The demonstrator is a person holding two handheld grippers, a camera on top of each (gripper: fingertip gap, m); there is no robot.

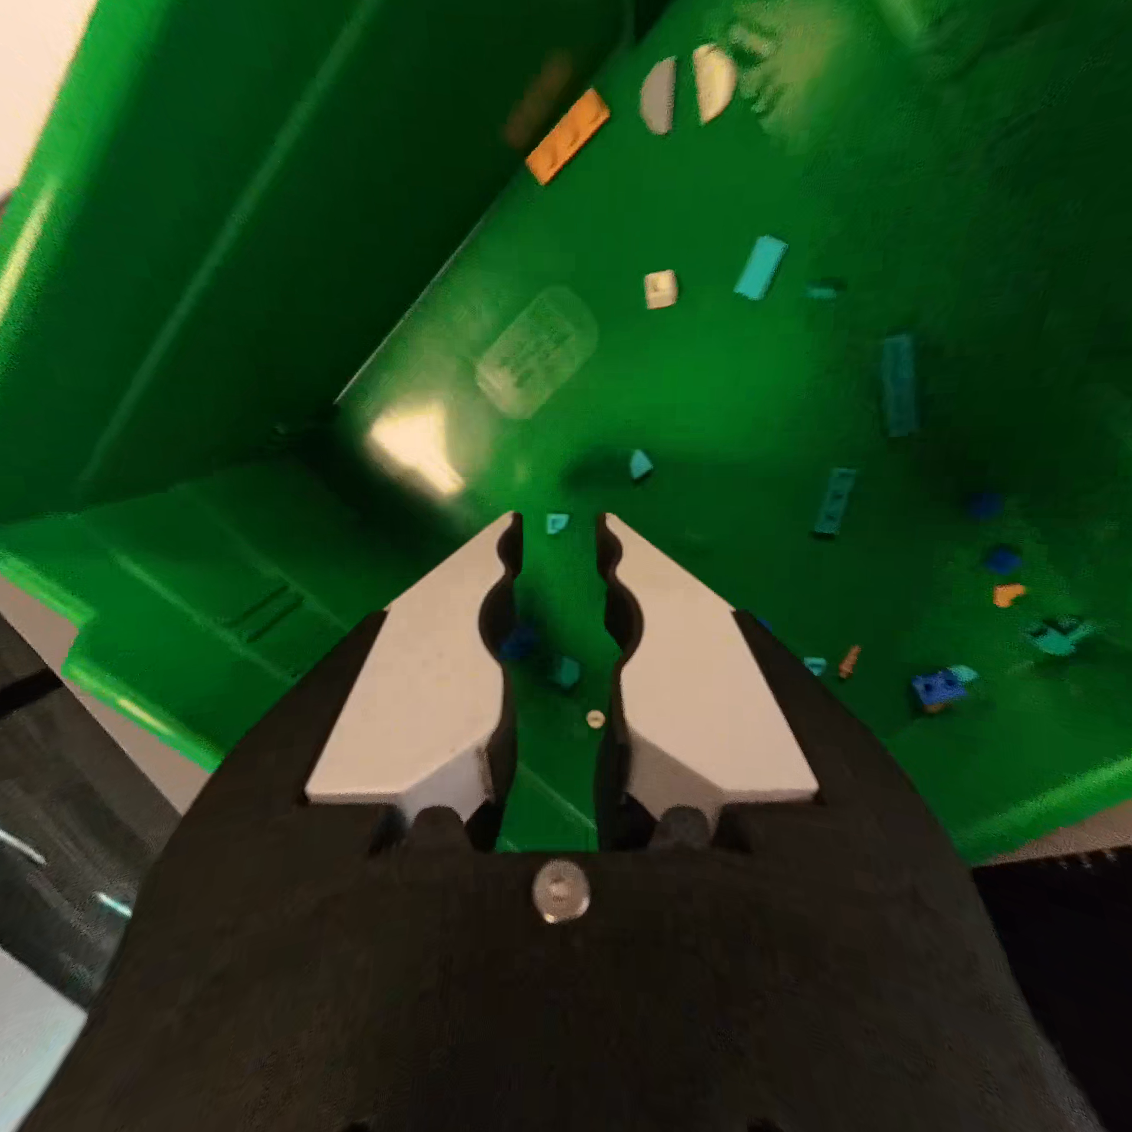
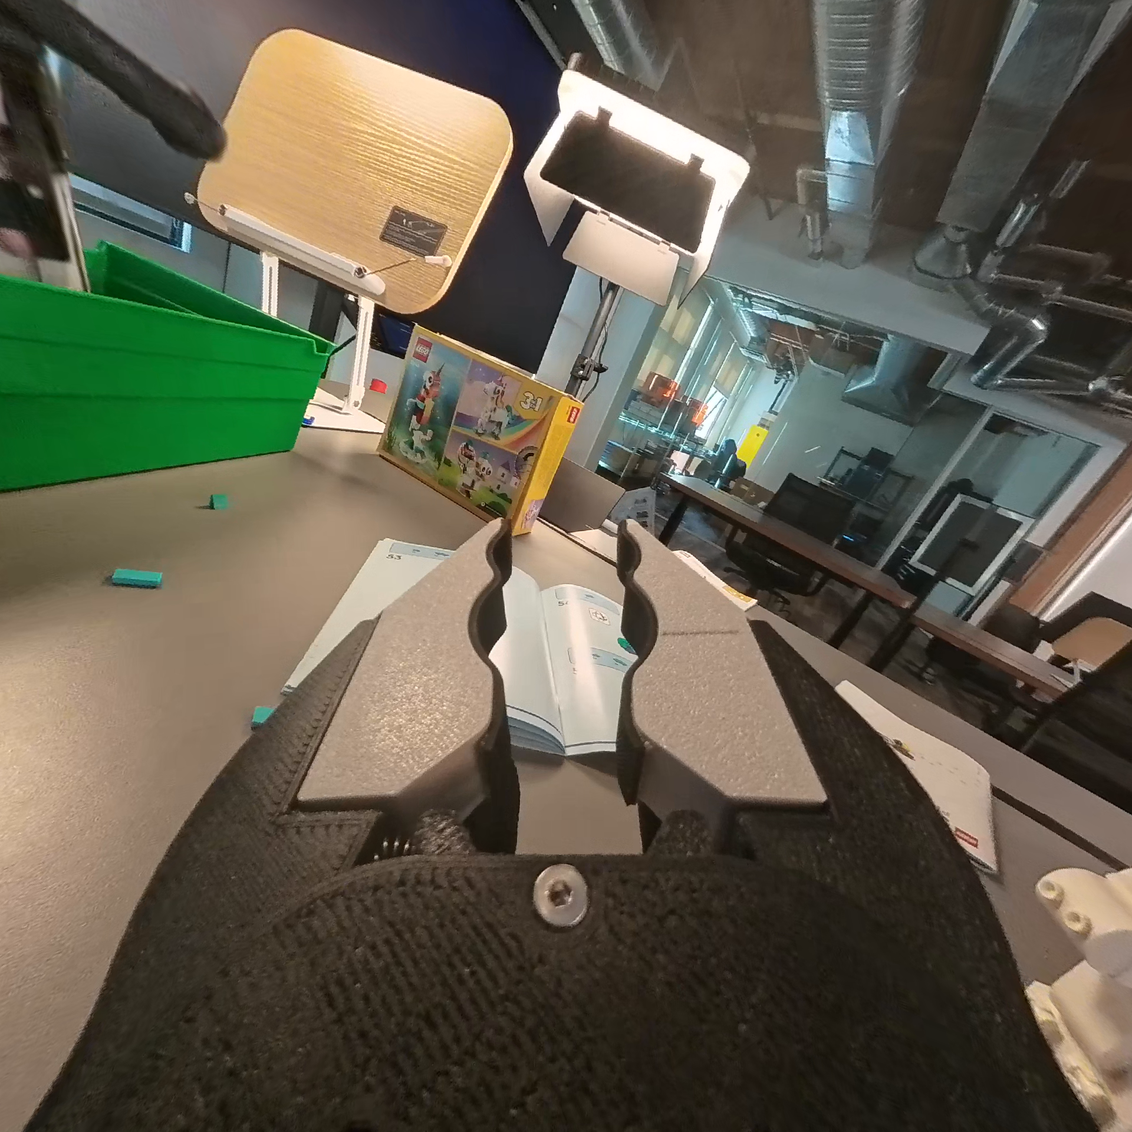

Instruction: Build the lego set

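My left gripper (image 1: 558, 519) hangs open and empty over the inside of a green bin (image 1: 704, 392). Loose Lego pieces lie on the bin floor: an orange plate (image 1: 568, 136), two white half-rounds (image 1: 686, 89), a small white brick (image 1: 660, 288), several teal pieces (image 1: 760, 267) and blue bricks (image 1: 937, 689). A tiny teal piece (image 1: 556, 524) lies just beyond the fingertips. My right gripper (image 2: 562, 528) is open and empty, low over the grey table above the open instruction booklet (image 2: 563, 667). A white partial build (image 2: 1084, 955) sits at the lower right.
The green bin (image 2: 141, 392) stands at the left of the table, with the other gripper (image 2: 37, 153) above it. Teal pieces (image 2: 137, 577) lie loose on the table. The Lego box (image 2: 478, 441), a wooden book stand (image 2: 355, 165), a lamp panel (image 2: 631, 190) and a second booklet (image 2: 943, 778) are nearby. My right fingertips sit around 40 centimeters from my left ones. To reach the small white brick (image 1: 660, 288) in a straight line is about 7 centimeters for my left fingers, about 35 centimeters for my right. To the orange plate (image 1: 568, 136): left tips about 11 centimeters, right tips about 40 centimeters.
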